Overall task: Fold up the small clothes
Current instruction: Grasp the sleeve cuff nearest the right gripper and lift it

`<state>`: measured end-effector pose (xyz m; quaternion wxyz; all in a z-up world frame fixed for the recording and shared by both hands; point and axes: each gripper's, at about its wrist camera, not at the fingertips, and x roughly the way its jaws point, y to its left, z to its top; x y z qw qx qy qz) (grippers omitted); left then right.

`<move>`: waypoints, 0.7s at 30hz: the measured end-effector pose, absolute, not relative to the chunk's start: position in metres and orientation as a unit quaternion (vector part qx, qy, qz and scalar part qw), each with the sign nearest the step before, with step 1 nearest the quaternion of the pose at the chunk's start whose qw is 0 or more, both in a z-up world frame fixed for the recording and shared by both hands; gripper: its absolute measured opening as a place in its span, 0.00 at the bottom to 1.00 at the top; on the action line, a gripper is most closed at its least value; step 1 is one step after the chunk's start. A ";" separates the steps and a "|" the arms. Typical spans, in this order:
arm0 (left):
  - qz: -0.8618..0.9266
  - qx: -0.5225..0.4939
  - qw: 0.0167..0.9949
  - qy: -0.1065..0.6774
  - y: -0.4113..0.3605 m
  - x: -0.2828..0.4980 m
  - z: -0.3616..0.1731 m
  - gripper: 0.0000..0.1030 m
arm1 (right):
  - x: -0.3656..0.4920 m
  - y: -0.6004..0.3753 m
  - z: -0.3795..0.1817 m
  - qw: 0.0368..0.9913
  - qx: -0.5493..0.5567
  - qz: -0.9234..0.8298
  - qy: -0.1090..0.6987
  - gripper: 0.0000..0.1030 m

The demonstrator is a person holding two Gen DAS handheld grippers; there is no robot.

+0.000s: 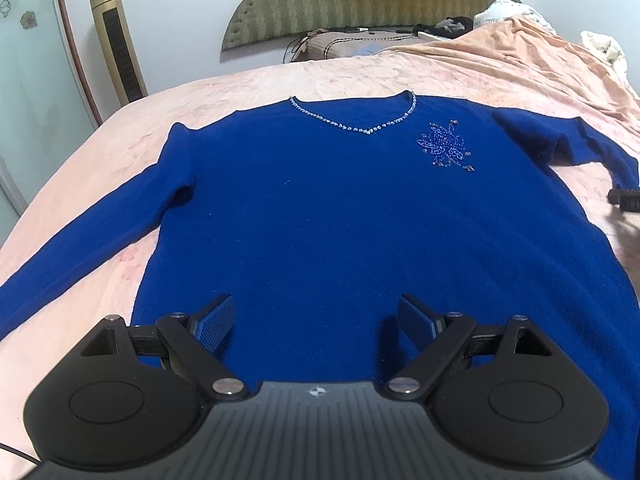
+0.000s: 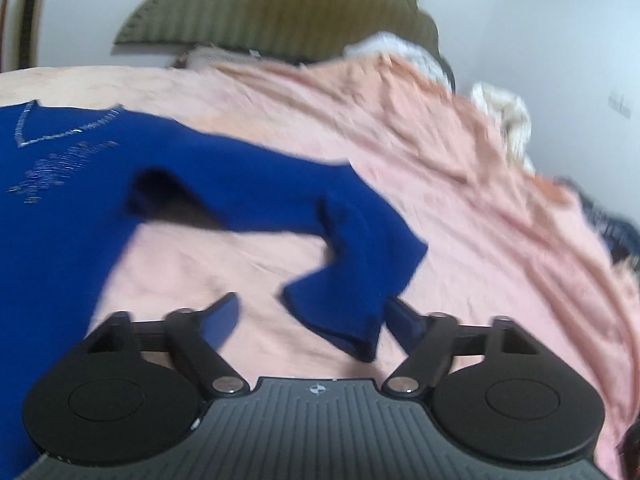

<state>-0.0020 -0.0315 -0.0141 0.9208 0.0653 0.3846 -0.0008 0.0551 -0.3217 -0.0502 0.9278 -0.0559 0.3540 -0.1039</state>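
Note:
A royal-blue V-neck sweater (image 1: 320, 208) with a beaded neckline and a beaded flower on the chest lies flat, front up, on a pink bedspread (image 1: 120, 128). My left gripper (image 1: 316, 316) is open and empty, just above the sweater's lower middle. The sweater's left sleeve (image 1: 80, 248) stretches out straight. In the right wrist view the other sleeve (image 2: 280, 200) is bent, its cuff (image 2: 340, 316) lying between my right gripper's (image 2: 312, 312) open fingers, beside the right fingertip (image 2: 400, 316). The right gripper's tip (image 1: 624, 200) shows at the left wrist view's right edge.
An olive padded headboard (image 1: 360, 0) and pillows (image 1: 340, 46) lie at the far end. A rumpled peach blanket (image 2: 440, 140) and white bedding (image 2: 500, 112) pile up at the right. A gold tower fan (image 1: 116, 40) stands by the wall at left.

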 end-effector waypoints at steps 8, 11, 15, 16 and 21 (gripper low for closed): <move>0.004 0.072 0.919 0.387 -0.032 -0.001 -0.015 0.86 | 0.056 -0.381 -0.028 0.936 0.098 -0.109 0.319 0.14; 0.003 0.072 0.919 0.388 -0.031 -0.001 -0.016 0.86 | 0.052 -0.419 -0.016 0.930 0.178 -0.113 0.301 0.14; 0.003 0.072 0.918 0.390 -0.030 -0.002 -0.017 0.86 | 0.044 -0.479 -0.007 0.905 0.304 -0.125 0.270 0.14; 0.004 0.072 0.918 0.390 -0.030 -0.002 -0.017 0.86 | 0.042 -0.493 -0.007 0.897 0.334 -0.126 0.262 0.14; 0.006 0.067 0.917 0.394 -0.027 -0.002 -0.019 0.86 | 0.029 -0.564 -0.010 0.831 0.498 -0.114 0.221 0.14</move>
